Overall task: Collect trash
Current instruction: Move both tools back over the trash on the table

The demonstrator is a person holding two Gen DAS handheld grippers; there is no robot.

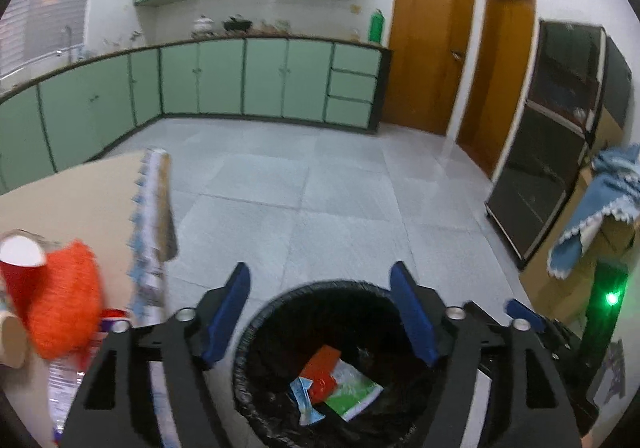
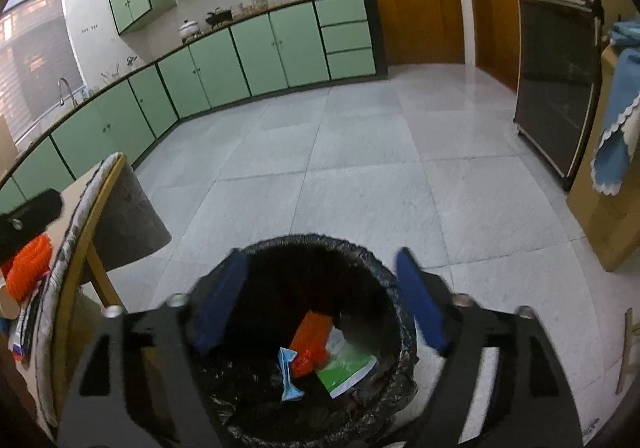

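A black-lined trash bin [image 1: 256, 332] stands on the floor below both grippers; it also shows in the right wrist view [image 2: 394, 300]. Inside lie an orange net piece [image 2: 310, 344], a green-and-white wrapper [image 2: 346, 370] and a light-blue scrap [image 2: 289, 374]. My left gripper [image 1: 320, 312] is open and empty above the bin. My right gripper [image 2: 322, 300] is open and empty above the bin. On the table [image 1: 72, 192] at the left lie an orange net [image 1: 66, 300], a red paper cup [image 1: 20, 268] and plastic wrappers [image 1: 60, 380].
The table's cloth edge [image 1: 150, 216] hangs at the left beside the bin. Green cabinets [image 1: 224, 76] line the far wall. A dark glass cabinet [image 1: 560, 136] and a blue cloth [image 1: 596, 208] stand at the right. Grey tiled floor [image 2: 360, 176] lies beyond the bin.
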